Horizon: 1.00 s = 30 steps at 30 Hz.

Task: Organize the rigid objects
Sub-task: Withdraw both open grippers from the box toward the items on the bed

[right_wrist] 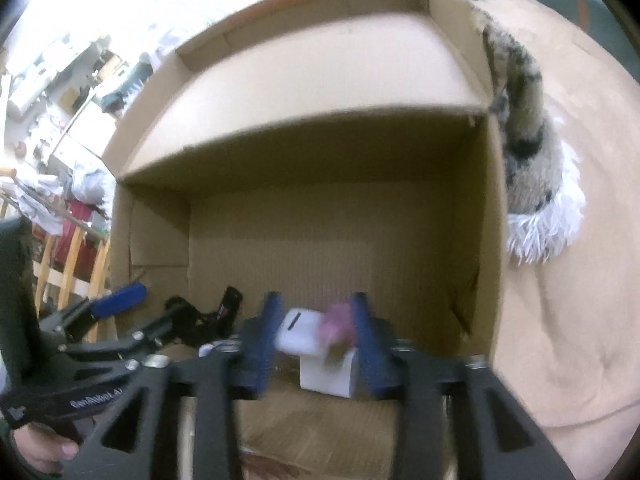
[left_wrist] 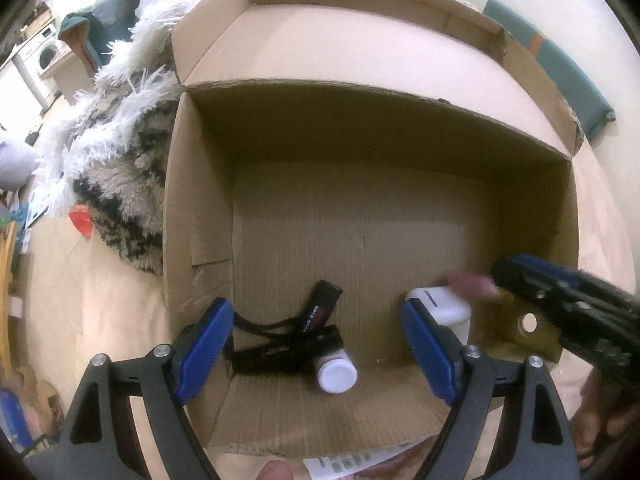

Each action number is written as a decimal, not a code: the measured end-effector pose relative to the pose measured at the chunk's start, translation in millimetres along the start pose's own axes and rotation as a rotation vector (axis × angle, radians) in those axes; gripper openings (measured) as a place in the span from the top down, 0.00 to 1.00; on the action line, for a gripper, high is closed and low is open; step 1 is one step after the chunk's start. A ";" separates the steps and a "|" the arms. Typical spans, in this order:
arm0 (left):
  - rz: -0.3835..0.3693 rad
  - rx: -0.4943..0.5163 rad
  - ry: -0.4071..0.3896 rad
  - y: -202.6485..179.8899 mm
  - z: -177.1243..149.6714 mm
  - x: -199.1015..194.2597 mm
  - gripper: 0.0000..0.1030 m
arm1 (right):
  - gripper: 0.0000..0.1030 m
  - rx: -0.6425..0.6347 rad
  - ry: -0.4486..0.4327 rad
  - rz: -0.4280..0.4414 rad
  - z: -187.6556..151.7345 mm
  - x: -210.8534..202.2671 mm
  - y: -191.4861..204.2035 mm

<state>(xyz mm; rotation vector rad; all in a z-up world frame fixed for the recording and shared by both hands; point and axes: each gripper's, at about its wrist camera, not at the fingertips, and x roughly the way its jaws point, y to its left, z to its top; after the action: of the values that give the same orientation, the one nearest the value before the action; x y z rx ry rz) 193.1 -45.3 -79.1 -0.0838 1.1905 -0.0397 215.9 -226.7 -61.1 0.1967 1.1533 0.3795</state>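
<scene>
An open brown cardboard box [left_wrist: 360, 216] sits on a beige sheet-covered surface [right_wrist: 568, 320], its far flap folded back, with a shaggy white and black rug [left_wrist: 120, 168] against its left wall.

On the box floor near the front lie a black strapped device with red lettering [left_wrist: 316, 316] and, just beside it, a white-capped cylindrical bottle [left_wrist: 336, 372] tipped on its side with its cap facing the near edge. To the right stands a white rectangular plastic container [left_wrist: 444, 304], close to the near right corner.

The left gripper [left_wrist: 318, 356] hovers over the near edge of the box with its blue-padded fingers [left_wrist: 206, 352] spread wide and nothing between them.

The right gripper [right_wrist: 316, 340] reaches into the box from the right. Between its blue pads sit the white container [right_wrist: 300, 332] and a small blurred pink object [right_wrist: 338, 320], which also shows in the left wrist view [left_wrist: 472, 284] at the gripper's tip. The pads stand apart from the container's sides, and motion blur makes it impossible to tell whether they hold the pink object.

A printed paper slip [left_wrist: 356, 460] lies at the bottom edge of the left wrist view.
</scene>
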 end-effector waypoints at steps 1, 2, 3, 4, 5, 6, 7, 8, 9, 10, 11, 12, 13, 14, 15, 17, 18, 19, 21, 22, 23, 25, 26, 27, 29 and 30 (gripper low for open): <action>-0.007 0.003 0.000 1.2 0.5 0.0 0.18 | 0.23 0.009 -0.022 0.007 0.8 -4.1 -1.0; -0.011 0.007 0.000 0.8 0.1 -1.1 0.18 | 0.22 0.017 -0.040 0.011 1.6 -7.5 -1.9; -0.017 0.010 -0.003 0.1 -0.3 -2.5 0.18 | 0.22 0.021 -0.050 0.015 2.4 -9.8 -3.0; -0.026 0.014 -0.008 -1.1 -0.9 -4.5 0.18 | 0.22 0.022 -0.057 0.016 3.3 -11.7 -4.0; -0.030 0.022 -0.016 -3.1 -1.8 -6.6 0.18 | 0.22 0.023 -0.065 0.010 3.7 -12.5 -4.6; -0.028 0.031 -0.021 -4.6 -1.0 -8.0 0.18 | 0.22 0.029 -0.070 0.009 4.3 -13.5 -5.3; -0.023 0.042 -0.027 -6.7 -1.3 -10.1 0.18 | 0.22 0.032 -0.070 0.014 5.1 -14.0 -5.7; -0.022 0.048 -0.030 -8.8 -2.5 -12.6 0.18 | 0.22 0.038 -0.070 0.018 5.5 -14.3 -6.2; -0.022 0.049 -0.032 -8.5 -2.9 -14.0 0.18 | 0.22 0.043 -0.072 0.018 5.4 -14.8 -6.4; -0.020 0.046 -0.036 -14.6 -4.5 -16.7 0.18 | 0.22 0.046 -0.073 0.017 4.7 -16.0 -7.6; -0.018 0.041 -0.039 -13.9 -4.7 -18.2 0.18 | 0.22 0.046 -0.074 0.017 4.4 -17.3 -7.4; -0.016 0.037 -0.043 -12.8 -5.0 -19.3 0.17 | 0.22 0.044 -0.077 0.018 4.4 -19.0 -7.2; -0.015 0.035 -0.047 -12.7 -7.1 -20.6 0.16 | 0.22 0.041 -0.078 0.020 5.6 -19.8 -6.0; -0.014 0.033 -0.048 -11.0 -7.6 -21.4 0.16 | 0.22 0.036 -0.080 0.020 4.9 -19.7 -4.6; -0.012 0.028 -0.051 -9.2 -8.1 -23.0 0.16 | 0.22 0.032 -0.082 0.018 5.2 -20.2 -2.8; -0.002 0.016 -0.069 -5.1 -9.0 -27.5 0.13 | 0.15 0.029 -0.082 0.022 4.4 -21.2 -1.5; 0.005 0.011 -0.082 -3.1 -9.5 -31.1 0.09 | 0.13 0.027 -0.080 0.035 3.8 -21.7 -0.6; 0.009 0.003 -0.098 -0.8 -10.2 -35.3 0.08 | 0.09 0.026 -0.082 0.038 3.8 -21.4 0.9; 0.004 -0.004 -0.102 2.1 -10.5 -39.9 0.08 | 0.06 0.026 -0.091 0.038 2.0 -24.5 1.7; -0.002 -0.002 -0.095 3.1 -10.6 -40.6 0.08 | 0.06 0.026 -0.093 0.043 1.1 -25.9 2.1; -0.003 -0.003 -0.090 3.8 -11.1 -41.4 0.08 | 0.06 0.026 -0.092 0.047 0.1 -27.2 2.5; -0.009 -0.008 -0.085 5.8 -12.5 -44.3 0.08 | 0.06 0.026 -0.088 0.043 -3.2 -29.9 2.5; -0.009 -0.009 -0.083 6.4 -12.9 -46.9 0.08 | 0.06 0.028 -0.087 0.039 -5.6 -32.0 2.2; -0.011 -0.013 -0.080 7.2 -13.4 -49.0 0.08 | 0.06 0.031 -0.088 0.038 -6.9 -34.0 2.4; -0.011 -0.016 -0.076 7.6 -15.1 -53.8 0.08 | 0.06 0.035 -0.090 0.040 -9.7 -39.3 3.6; -0.006 -0.015 -0.077 6.9 -16.8 -56.7 0.08 | 0.06 0.034 -0.088 0.040 -11.4 -42.0 4.8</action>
<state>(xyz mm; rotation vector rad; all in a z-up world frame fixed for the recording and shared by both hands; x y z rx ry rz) 156.3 -34.9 -33.4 -0.1015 1.1137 -0.0328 189.8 -239.1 -28.2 0.2640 1.0713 0.3832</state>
